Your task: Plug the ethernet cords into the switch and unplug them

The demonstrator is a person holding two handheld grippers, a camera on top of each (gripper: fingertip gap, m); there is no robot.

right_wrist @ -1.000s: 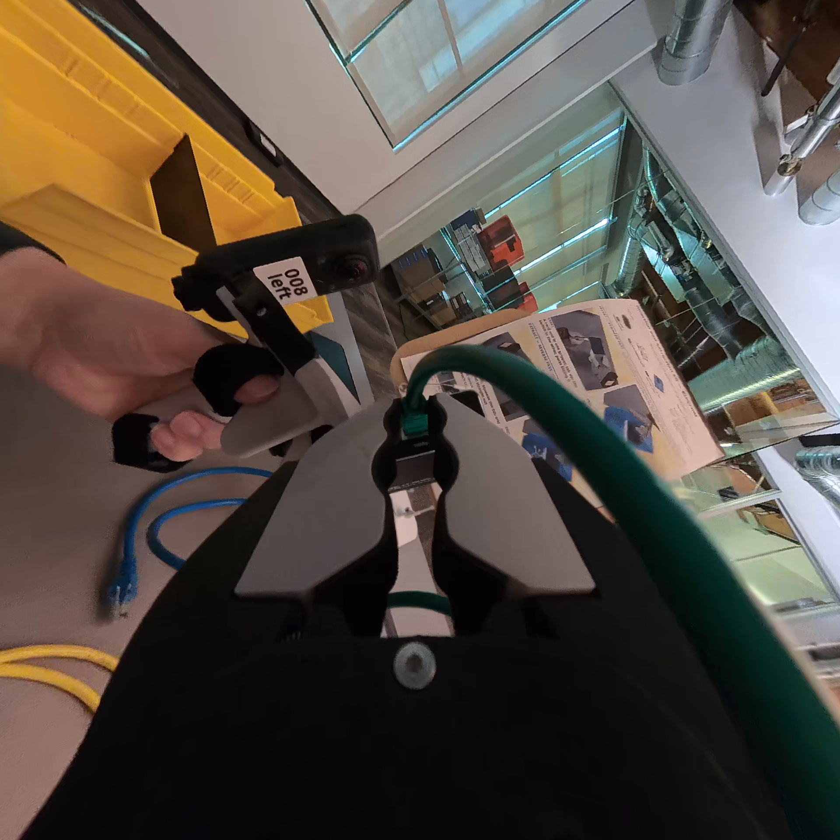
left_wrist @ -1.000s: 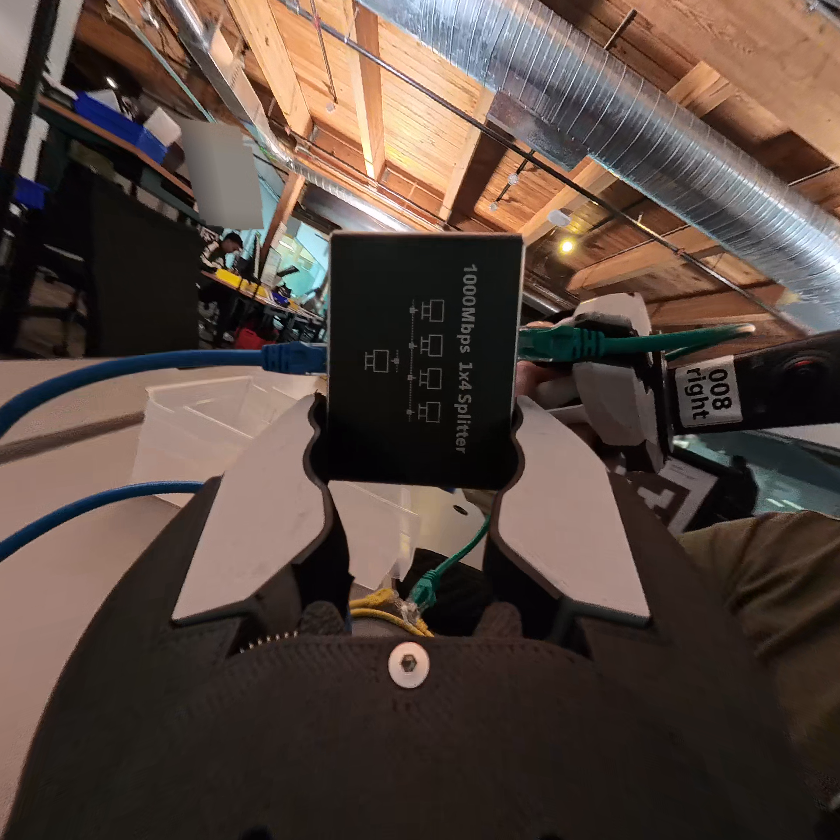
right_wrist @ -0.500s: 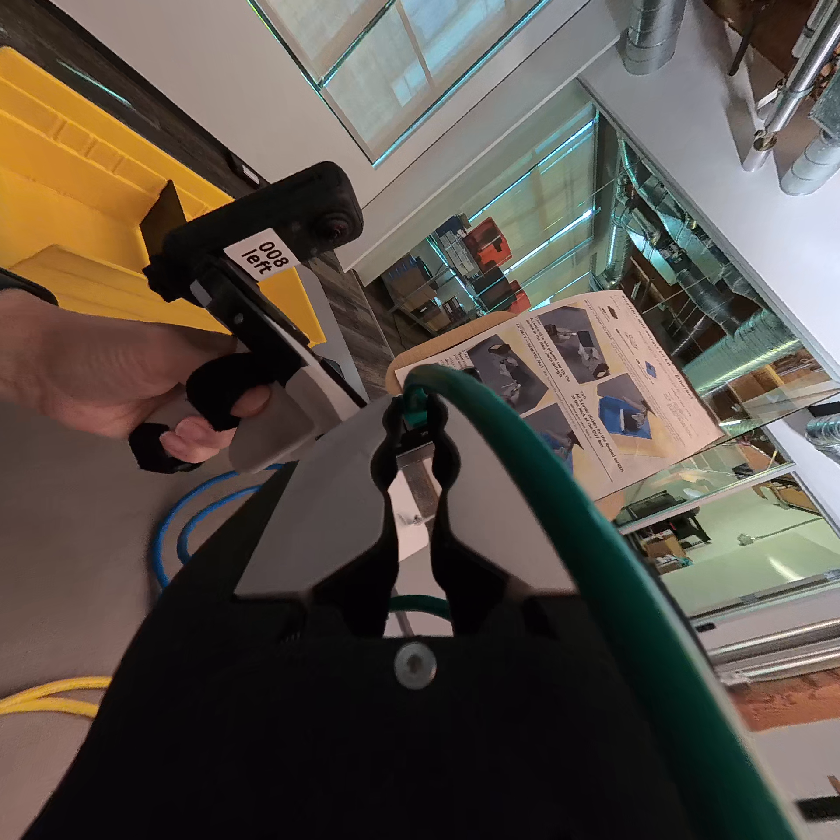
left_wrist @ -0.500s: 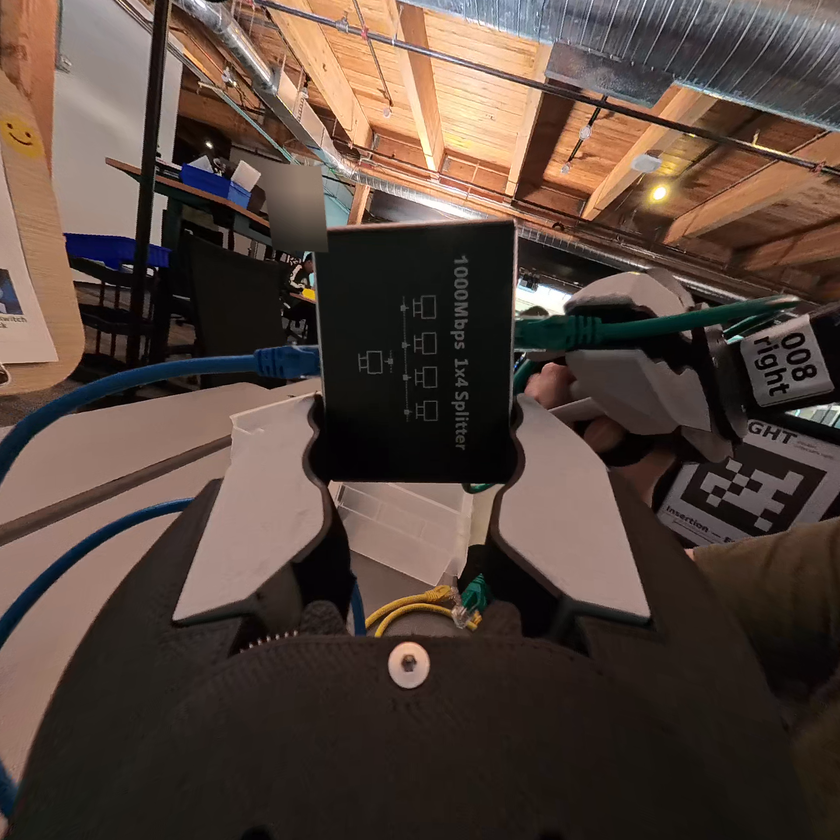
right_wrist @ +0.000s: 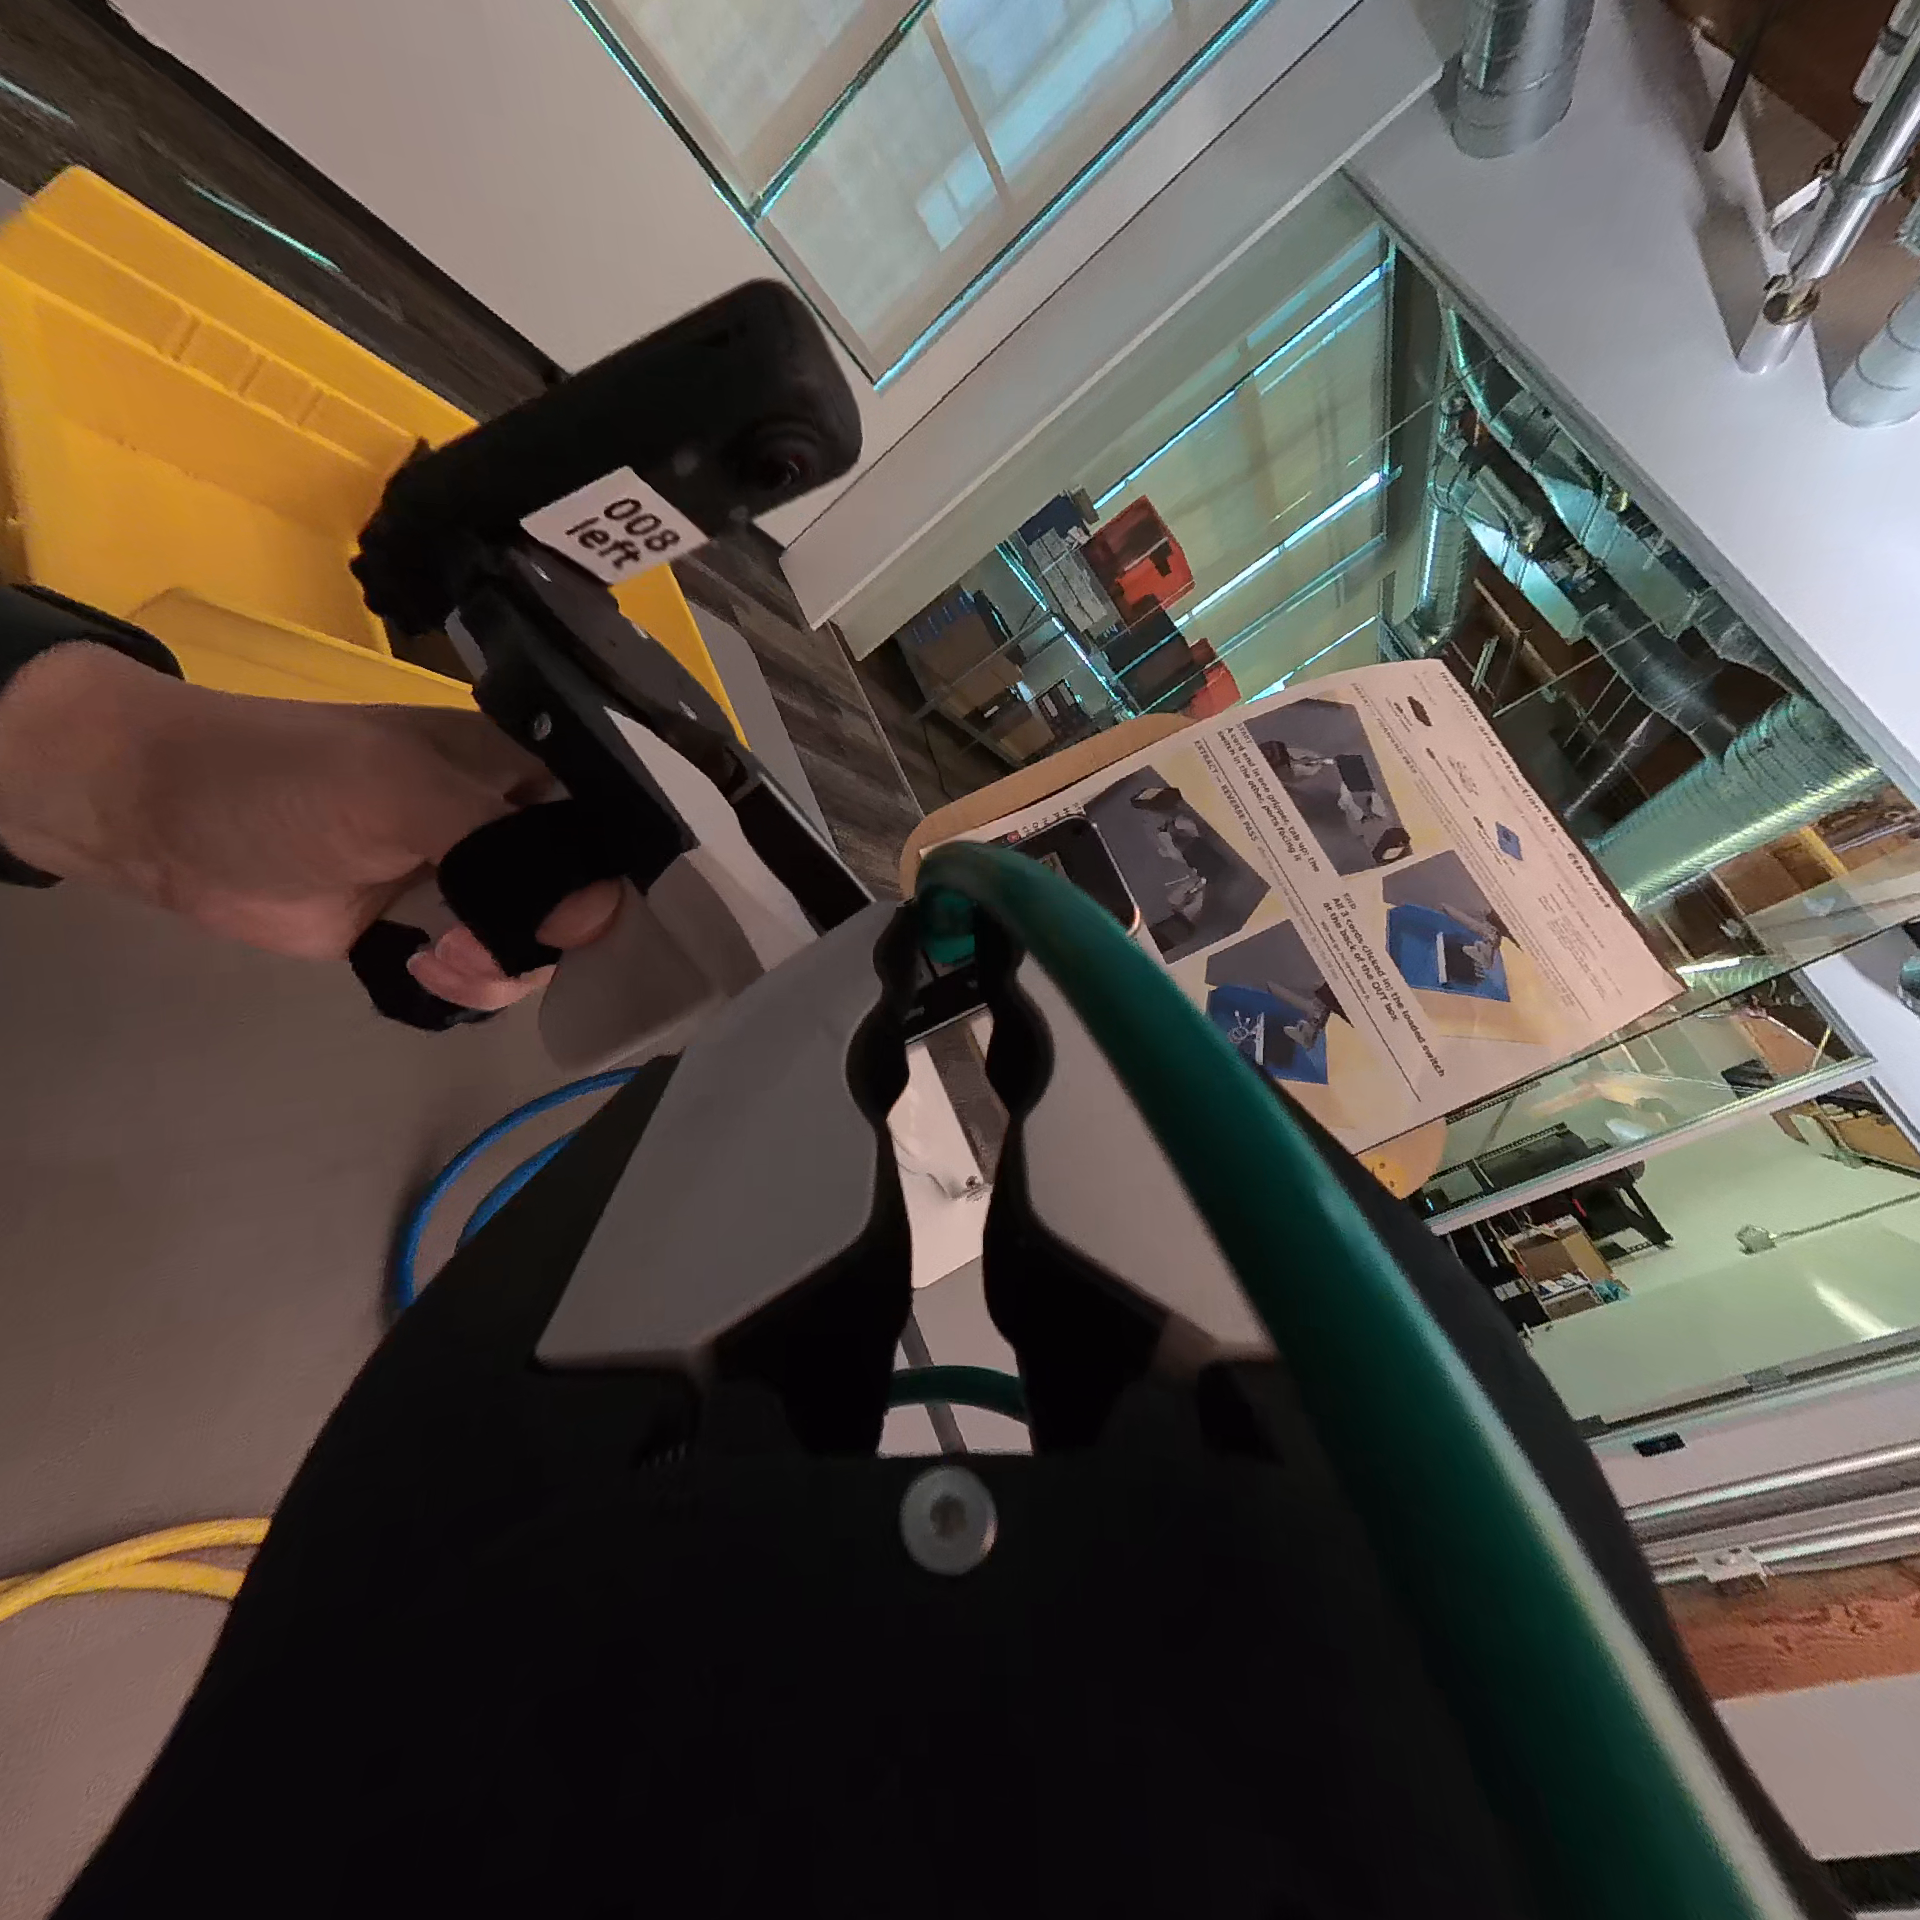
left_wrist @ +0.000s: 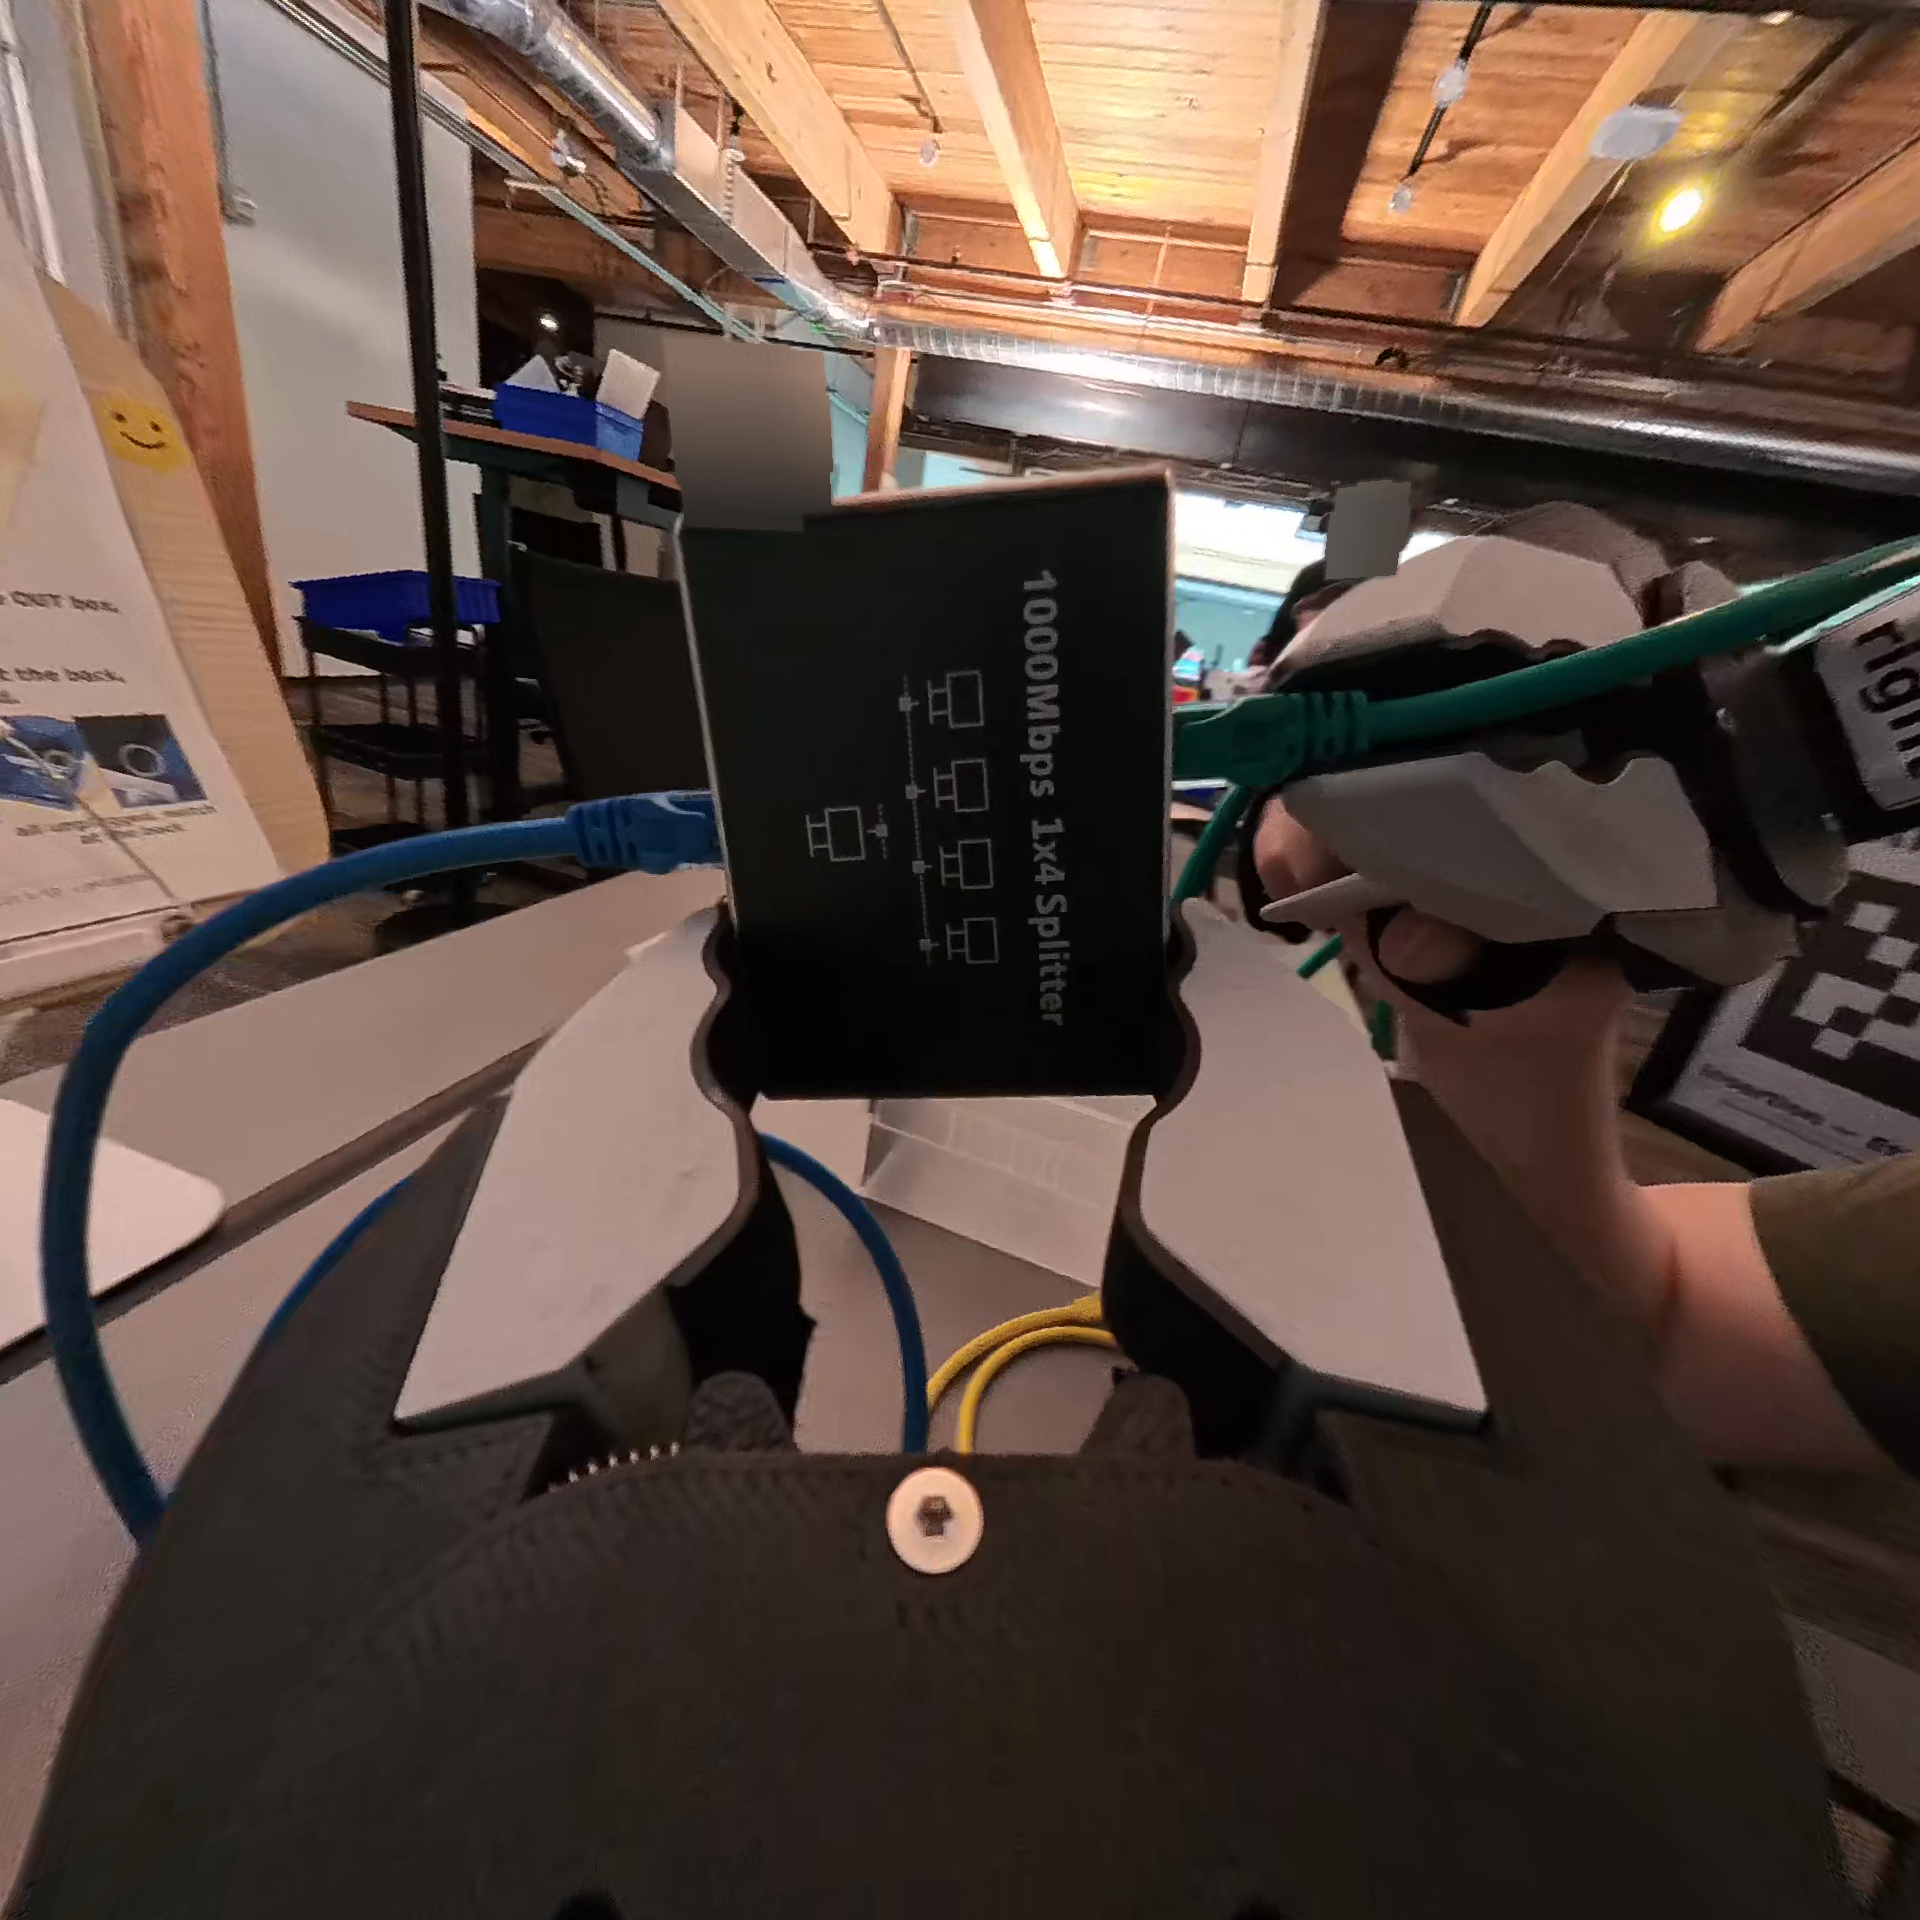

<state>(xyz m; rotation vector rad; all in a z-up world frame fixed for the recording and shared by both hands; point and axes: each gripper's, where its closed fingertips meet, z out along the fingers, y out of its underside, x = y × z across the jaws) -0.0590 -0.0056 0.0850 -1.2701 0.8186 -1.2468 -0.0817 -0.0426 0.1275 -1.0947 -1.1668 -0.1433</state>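
Note:
My left gripper point(left_wrist: 948, 966) is shut on the lower end of a black switch point(left_wrist: 935, 748) and holds it upright above the table. A blue cord point(left_wrist: 634, 833) is plugged into the switch's left side. My right gripper point(right_wrist: 948, 935) is shut on the green cord's plug point(right_wrist: 951, 920), which meets the switch's right side in the left wrist view point(left_wrist: 1247, 738). How deep it sits is hidden. The green cord point(right_wrist: 1247, 1195) loops back over my right gripper. The right gripper also shows in the left wrist view point(left_wrist: 1475, 790), held by a hand.
A yellow cord point(left_wrist: 1013, 1340) and loops of blue cord point(right_wrist: 468, 1164) lie on the grey table point(left_wrist: 364, 1018). A clear plastic bin point(left_wrist: 987, 1153) stands behind the switch. A yellow bin point(right_wrist: 208, 468), an instruction sheet point(right_wrist: 1351, 883) and a checkered marker board point(left_wrist: 1829, 1018) stand around.
Both grippers have tilted and moved together, so the left view swung from the ceiling down toward the room. The switch stays gripped and the green plug stays at its right side.

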